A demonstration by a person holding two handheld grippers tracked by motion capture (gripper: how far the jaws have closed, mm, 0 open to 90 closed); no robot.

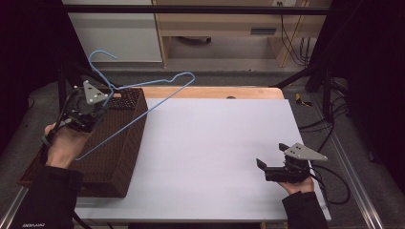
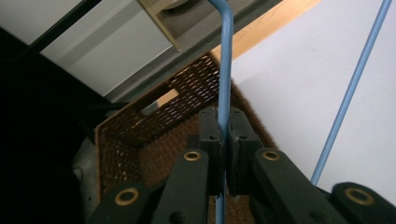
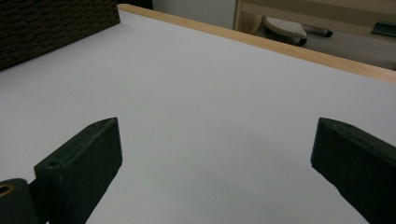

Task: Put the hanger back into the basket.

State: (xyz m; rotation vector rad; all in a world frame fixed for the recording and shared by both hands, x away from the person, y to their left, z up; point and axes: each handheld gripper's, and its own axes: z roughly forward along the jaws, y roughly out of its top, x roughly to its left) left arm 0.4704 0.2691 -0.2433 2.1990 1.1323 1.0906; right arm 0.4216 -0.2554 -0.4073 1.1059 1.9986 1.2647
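While the blue wire hanger is held in the air above the brown woven basket, the work is judged to be about midway: the hanger is already gripped and lifted, but not yet set down anywhere.

Item, hanger: one, thin blue wire, tilted, its hook raised toward the far left and its long bar slanting down over the basket's open top. It is touched by nothing but the jaws; whether its lower end rests on the basket cannot be told.

Item, left gripper: jaws closed tight on the wire, which is seen passing straight up between the pads in the left gripper view. The gripper is held over the basket's far end.

Item, right gripper: jaws spread wide, nothing between them, held low over the white table near its right front, well apart from the hanger.

Item, basket: at the table's left edge; its inside is seen in part, and no contents can be made out.

Left to do, as judged: the hanger is to be carried clear and laid down or handed across, the idle gripper being free for that.
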